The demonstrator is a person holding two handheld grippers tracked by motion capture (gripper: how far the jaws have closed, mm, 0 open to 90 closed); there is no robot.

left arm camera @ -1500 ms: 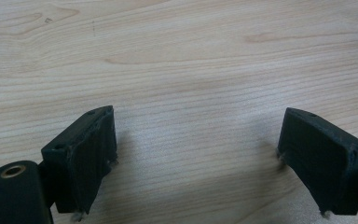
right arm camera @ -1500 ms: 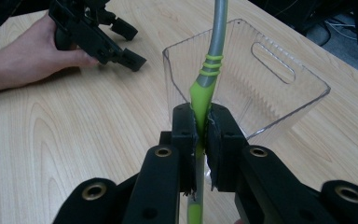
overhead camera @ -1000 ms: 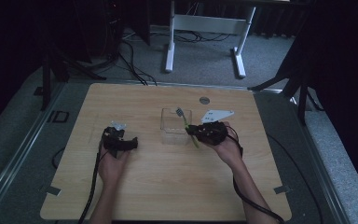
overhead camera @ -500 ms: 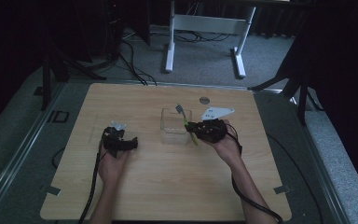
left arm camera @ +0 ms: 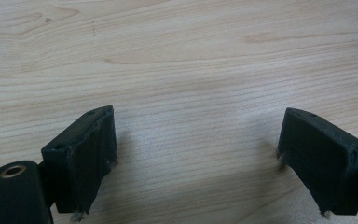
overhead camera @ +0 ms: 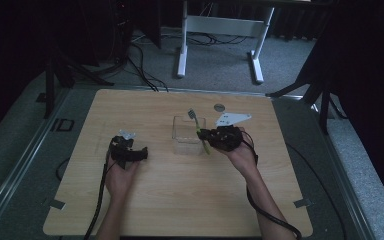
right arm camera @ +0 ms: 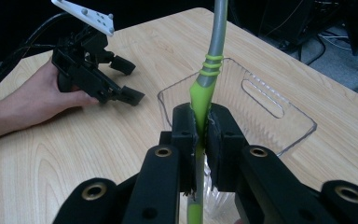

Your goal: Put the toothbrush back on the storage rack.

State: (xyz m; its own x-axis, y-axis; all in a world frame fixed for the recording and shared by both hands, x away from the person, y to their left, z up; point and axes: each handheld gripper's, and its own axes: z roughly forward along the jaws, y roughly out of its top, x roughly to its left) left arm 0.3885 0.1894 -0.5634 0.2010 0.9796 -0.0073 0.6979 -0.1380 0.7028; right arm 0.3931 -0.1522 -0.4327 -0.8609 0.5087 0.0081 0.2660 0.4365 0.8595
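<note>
A toothbrush (overhead camera: 195, 123) with a green and grey handle stands tilted over a clear plastic container (overhead camera: 181, 145) at the table's middle. My right gripper (overhead camera: 204, 135) is shut on its green handle at the container's right rim. In the right gripper view the toothbrush (right arm camera: 210, 70) rises from between the jaws of my right gripper (right arm camera: 199, 116), with the container (right arm camera: 265, 107) just beyond them. My left gripper (overhead camera: 140, 152) rests on the wood to the left of the container, open with nothing in it. In its own view, bare tabletop lies between the wide-apart jaws of the left gripper (left arm camera: 198, 126). It also appears across the table as the left gripper (right arm camera: 129, 80).
A small round metal disc (overhead camera: 219, 107) lies on the wooden table (overhead camera: 180, 200) behind the container. Beyond the far edge stand a white desk frame (overhead camera: 220, 30) and floor cables (overhead camera: 140, 55). Bare wood stretches in front of both hands.
The right gripper has shifted very slightly with the toothbrush held in it, and the brush head sits a little farther back. The left hand has not moved.
</note>
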